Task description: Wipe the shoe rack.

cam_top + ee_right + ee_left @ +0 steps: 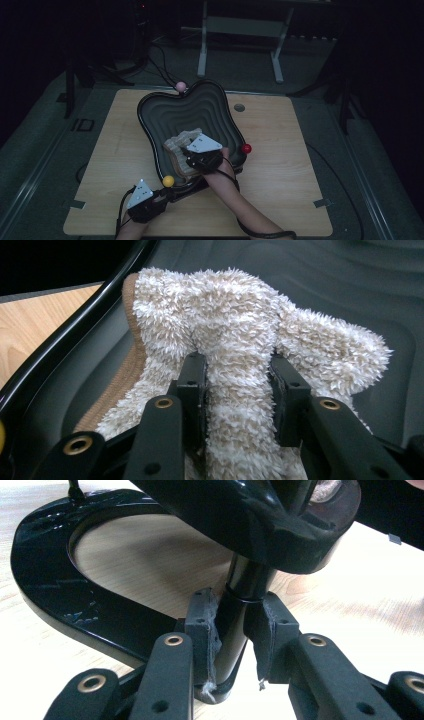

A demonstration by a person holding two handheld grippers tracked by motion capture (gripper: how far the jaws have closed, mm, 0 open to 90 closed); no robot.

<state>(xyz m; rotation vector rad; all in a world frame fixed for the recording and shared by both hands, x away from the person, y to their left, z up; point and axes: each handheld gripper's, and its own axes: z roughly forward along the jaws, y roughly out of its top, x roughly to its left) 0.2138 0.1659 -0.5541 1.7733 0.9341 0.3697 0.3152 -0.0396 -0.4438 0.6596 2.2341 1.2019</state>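
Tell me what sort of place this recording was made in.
Probably a lab or recording studio, kept dim: a lone wooden table on grey flooring, metal stand legs and loose cables behind it, and a black wavy tray being wiped with a fluffy cloth.

Bare tabletop right of tray

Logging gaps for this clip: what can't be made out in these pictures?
- High view: dim; the left gripper jaws hide under the tray edge.
- High view: the right gripper and hand cover part of the cloth.
- Left gripper view: frame top cuts off the tray; the post foot sits behind the pads.
- Right gripper view: jaws hide the cloth's lower part.
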